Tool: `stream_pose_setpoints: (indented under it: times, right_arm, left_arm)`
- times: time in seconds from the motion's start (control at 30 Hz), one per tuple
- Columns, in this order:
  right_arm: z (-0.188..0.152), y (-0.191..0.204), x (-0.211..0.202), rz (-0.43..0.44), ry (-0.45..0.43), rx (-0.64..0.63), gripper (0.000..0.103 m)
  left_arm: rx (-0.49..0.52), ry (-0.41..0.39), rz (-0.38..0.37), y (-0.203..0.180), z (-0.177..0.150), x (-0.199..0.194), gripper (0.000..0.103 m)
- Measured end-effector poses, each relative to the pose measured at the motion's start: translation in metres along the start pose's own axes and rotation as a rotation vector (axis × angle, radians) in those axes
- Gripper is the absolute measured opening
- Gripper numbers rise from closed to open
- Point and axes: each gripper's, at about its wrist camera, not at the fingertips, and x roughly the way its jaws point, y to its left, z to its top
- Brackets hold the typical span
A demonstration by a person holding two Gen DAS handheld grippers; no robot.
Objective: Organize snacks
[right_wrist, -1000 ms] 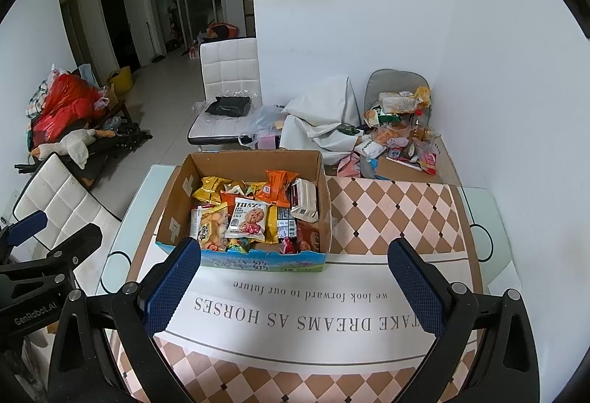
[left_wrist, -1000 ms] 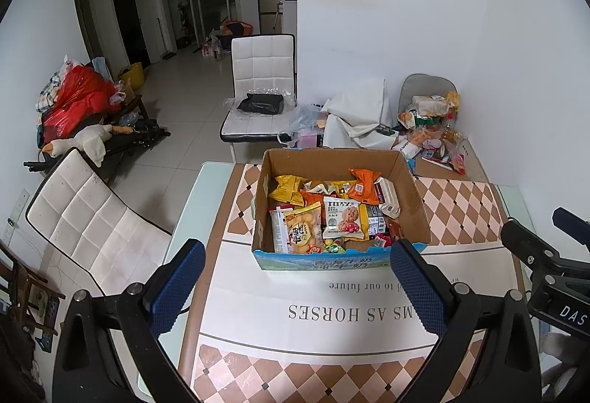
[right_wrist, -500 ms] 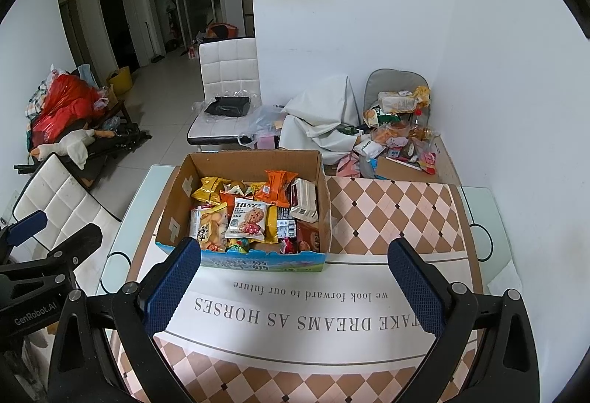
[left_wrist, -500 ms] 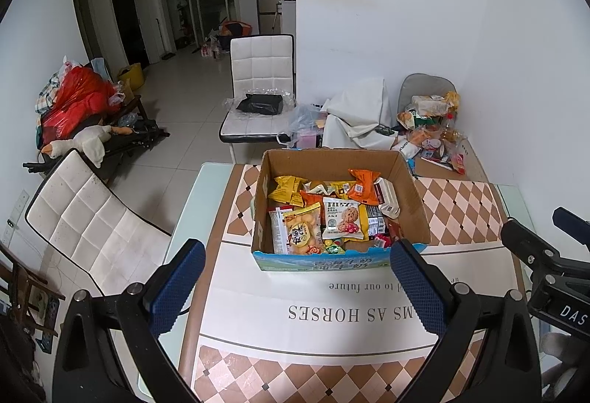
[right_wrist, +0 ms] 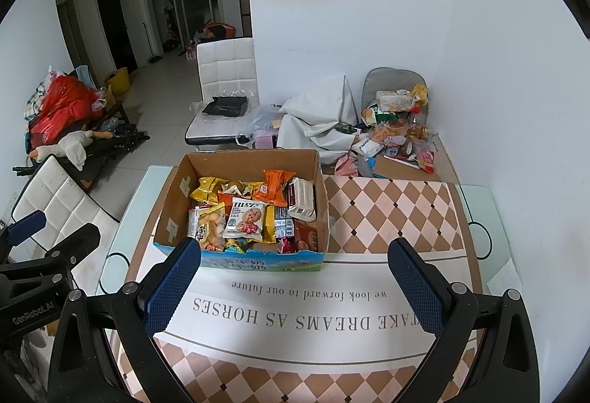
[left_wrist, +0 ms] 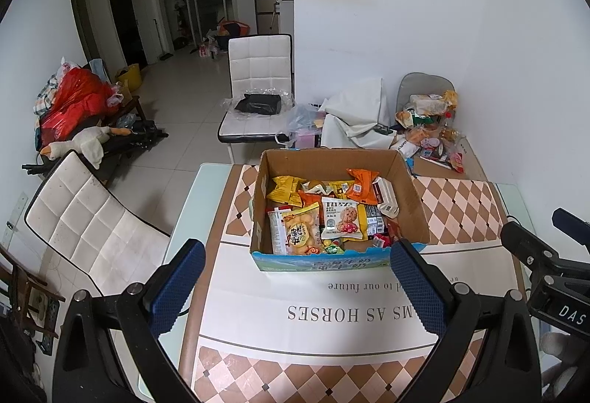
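An open cardboard box (left_wrist: 413, 196) stands on the table, full of snack packets: an orange bag (left_wrist: 363, 183), a yellow bag (left_wrist: 282, 187), a white cookie packet (left_wrist: 341, 218) and a yellow-and-white biscuit bag (left_wrist: 300, 231). The same box (right_wrist: 177, 196) shows in the right wrist view with the cookie packet (right_wrist: 245, 218) on top. My left gripper (left_wrist: 295, 288) is open and empty, held above the table in front of the box. My right gripper (right_wrist: 295, 285) is open and empty, beside it on the right.
The table carries a checkered cloth with a white printed band (right_wrist: 295, 307). A heap of loose snack packs (right_wrist: 398, 130) lies at the far right corner by the wall. White chairs stand at the left (left_wrist: 84, 222) and behind the table (left_wrist: 258, 82).
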Motion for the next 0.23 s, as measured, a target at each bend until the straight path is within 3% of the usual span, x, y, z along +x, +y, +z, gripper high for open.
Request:
stream_pose_setpoints:
  times: [0.23]
  right_arm:
    - [0.0000, 0.0002, -0.0001, 0.000, -0.002, 0.000, 0.103]
  left_arm:
    - [0.019, -0.012, 0.002, 0.0025, 0.0002, 0.0001, 0.103]
